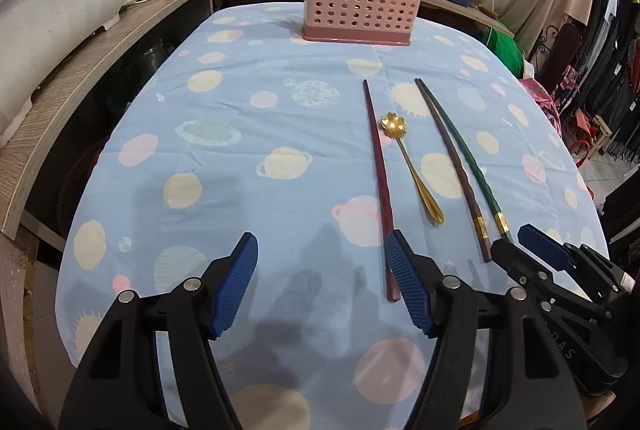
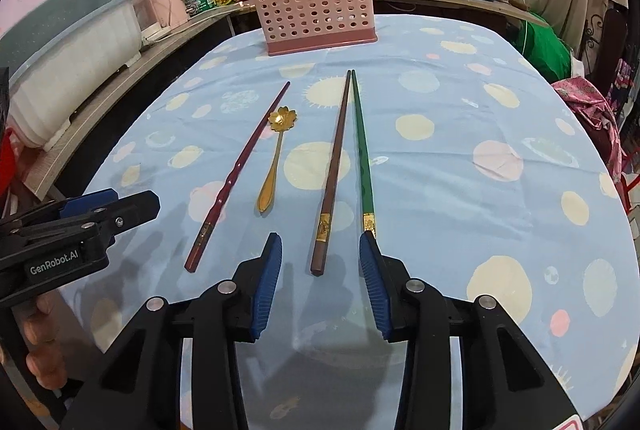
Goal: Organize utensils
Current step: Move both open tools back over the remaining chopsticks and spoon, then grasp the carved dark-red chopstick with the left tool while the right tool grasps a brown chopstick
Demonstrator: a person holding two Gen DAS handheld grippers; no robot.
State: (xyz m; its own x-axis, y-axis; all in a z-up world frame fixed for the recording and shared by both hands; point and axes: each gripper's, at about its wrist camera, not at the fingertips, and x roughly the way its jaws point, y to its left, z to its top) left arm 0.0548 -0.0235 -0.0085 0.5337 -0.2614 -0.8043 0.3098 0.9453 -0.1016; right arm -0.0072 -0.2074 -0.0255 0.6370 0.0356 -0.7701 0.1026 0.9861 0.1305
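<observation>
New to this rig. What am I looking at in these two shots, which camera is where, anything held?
No robot arm: a person holds a two-finger gripper in each hand, each with a fisheye camera looking along its fingers. One picture is from the left gripper, the other from the right gripper; each also catches the other at its edge. On the planet-print tablecloth lie a red chopstick, a gold flower-shaped spoon, a brown chopstick and a green chopstick. A pink perforated holder stands at the far end. Both grippers are open and hold nothing.
</observation>
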